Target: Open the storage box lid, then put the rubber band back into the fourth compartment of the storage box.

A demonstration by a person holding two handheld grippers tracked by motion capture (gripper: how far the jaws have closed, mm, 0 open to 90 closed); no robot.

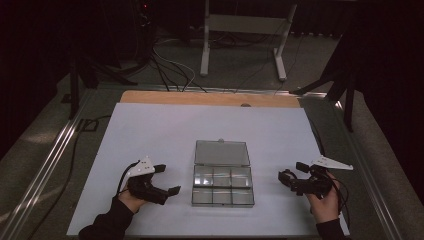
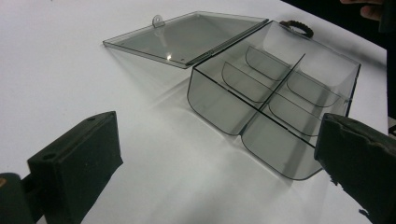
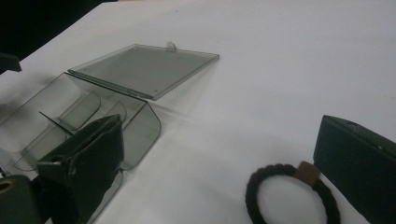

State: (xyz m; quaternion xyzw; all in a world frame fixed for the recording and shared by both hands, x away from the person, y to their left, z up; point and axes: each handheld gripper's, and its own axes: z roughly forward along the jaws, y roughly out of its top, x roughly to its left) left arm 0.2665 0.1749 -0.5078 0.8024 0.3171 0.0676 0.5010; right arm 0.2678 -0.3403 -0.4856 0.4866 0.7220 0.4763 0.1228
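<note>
Your left claw [image 1: 167, 180] sits spread on the white worktop [image 1: 150, 135], just left of the clear compartment box [image 1: 222, 185], holding nothing. In the left gripper view its two black jaws stand wide apart, with the box [image 2: 275, 107] ahead and to the right.

The box lies near the worktop's front middle, its lid [image 1: 221, 153] folded flat open on the far side. Six compartments, all bare as far as the views show.

Your right claw [image 1: 289, 179] rests just right of the box, also spread and holding nothing. In the right gripper view a dark braided hair tie [image 3: 292, 193] with a brown band lies flat on the worktop between the jaws, close to the right one; contact cannot be told. It lies apart from the box [image 3: 88, 112].
</note>
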